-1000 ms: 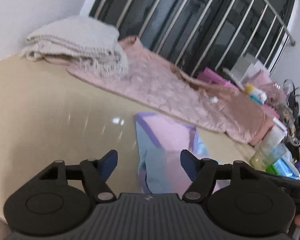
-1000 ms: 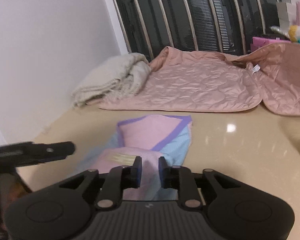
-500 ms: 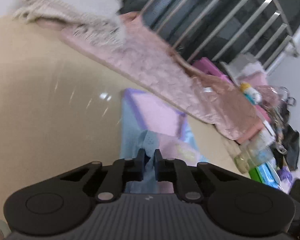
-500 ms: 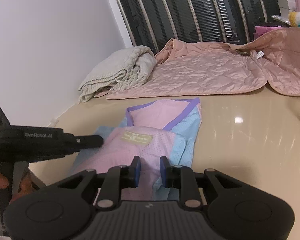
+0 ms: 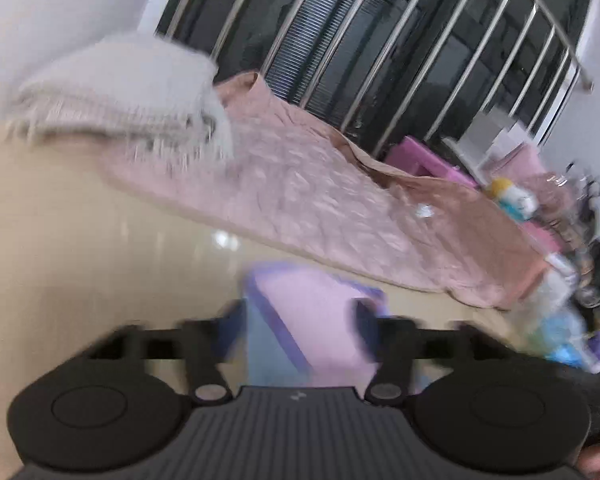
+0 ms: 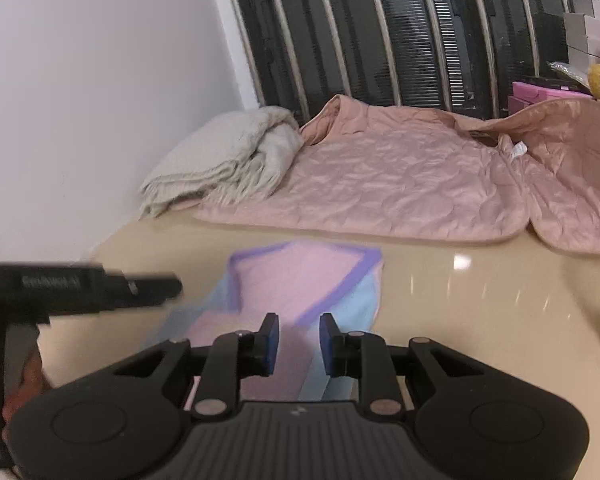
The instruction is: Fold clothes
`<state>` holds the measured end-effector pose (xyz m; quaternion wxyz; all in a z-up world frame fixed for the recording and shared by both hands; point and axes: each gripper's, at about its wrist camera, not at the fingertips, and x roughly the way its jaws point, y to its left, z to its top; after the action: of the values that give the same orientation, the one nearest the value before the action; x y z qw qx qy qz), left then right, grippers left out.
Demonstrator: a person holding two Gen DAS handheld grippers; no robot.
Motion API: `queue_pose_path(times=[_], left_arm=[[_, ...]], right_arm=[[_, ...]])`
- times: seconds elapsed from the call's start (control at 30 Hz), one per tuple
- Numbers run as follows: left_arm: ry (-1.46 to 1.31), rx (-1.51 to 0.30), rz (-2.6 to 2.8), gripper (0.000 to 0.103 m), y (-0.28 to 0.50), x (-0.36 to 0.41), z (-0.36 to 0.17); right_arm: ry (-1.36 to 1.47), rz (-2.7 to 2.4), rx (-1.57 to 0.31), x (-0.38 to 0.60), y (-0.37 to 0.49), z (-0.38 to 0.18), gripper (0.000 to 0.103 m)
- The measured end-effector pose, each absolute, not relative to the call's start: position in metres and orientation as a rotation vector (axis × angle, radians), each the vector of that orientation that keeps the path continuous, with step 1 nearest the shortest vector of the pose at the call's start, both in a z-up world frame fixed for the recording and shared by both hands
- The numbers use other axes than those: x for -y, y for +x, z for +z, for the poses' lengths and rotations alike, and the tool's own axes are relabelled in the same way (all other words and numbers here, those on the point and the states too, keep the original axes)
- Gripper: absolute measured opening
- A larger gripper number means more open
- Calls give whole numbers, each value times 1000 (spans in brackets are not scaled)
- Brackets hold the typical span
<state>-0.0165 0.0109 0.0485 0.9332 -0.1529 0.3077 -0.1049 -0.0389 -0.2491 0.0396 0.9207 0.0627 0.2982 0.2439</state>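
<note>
A small pink and light-blue garment with purple trim (image 6: 304, 292) lies folded on the beige table (image 6: 480, 312); it also shows in the blurred left wrist view (image 5: 312, 320). My left gripper (image 5: 300, 324) is open above the garment's near part, holding nothing; its body also shows at the left of the right wrist view (image 6: 80, 288). My right gripper (image 6: 298, 338) hangs over the garment's near edge with its jaws parted; no cloth shows between them.
A pink quilted jacket (image 6: 400, 184) is spread along the back of the table, with a folded cream knit blanket (image 6: 224, 160) to its left. Bottles and packets (image 5: 560, 320) crowd the table's right end. A barred window runs behind.
My left gripper went from shut over the garment to wide open and swung upward. My right gripper's jaws widened, and the raised pink fold has dropped flat.
</note>
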Motion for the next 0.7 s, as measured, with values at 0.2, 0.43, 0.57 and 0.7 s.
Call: queue_pose_path(times=[0.2, 0.43, 0.57, 0.7], left_arm=[[-107, -753, -122, 68, 52, 19, 31], [-149, -775, -162, 5, 64, 16, 19], [-170, -695, -194, 3, 38, 11, 35], [-140, -558, -225, 3, -28, 3, 54]], right_arm=[[110, 369, -736, 246, 55, 35, 38], [95, 388, -809, 235, 72, 9, 8], [102, 389, -717, 244, 43, 24, 6], [40, 503, -577, 254, -29, 43, 6]])
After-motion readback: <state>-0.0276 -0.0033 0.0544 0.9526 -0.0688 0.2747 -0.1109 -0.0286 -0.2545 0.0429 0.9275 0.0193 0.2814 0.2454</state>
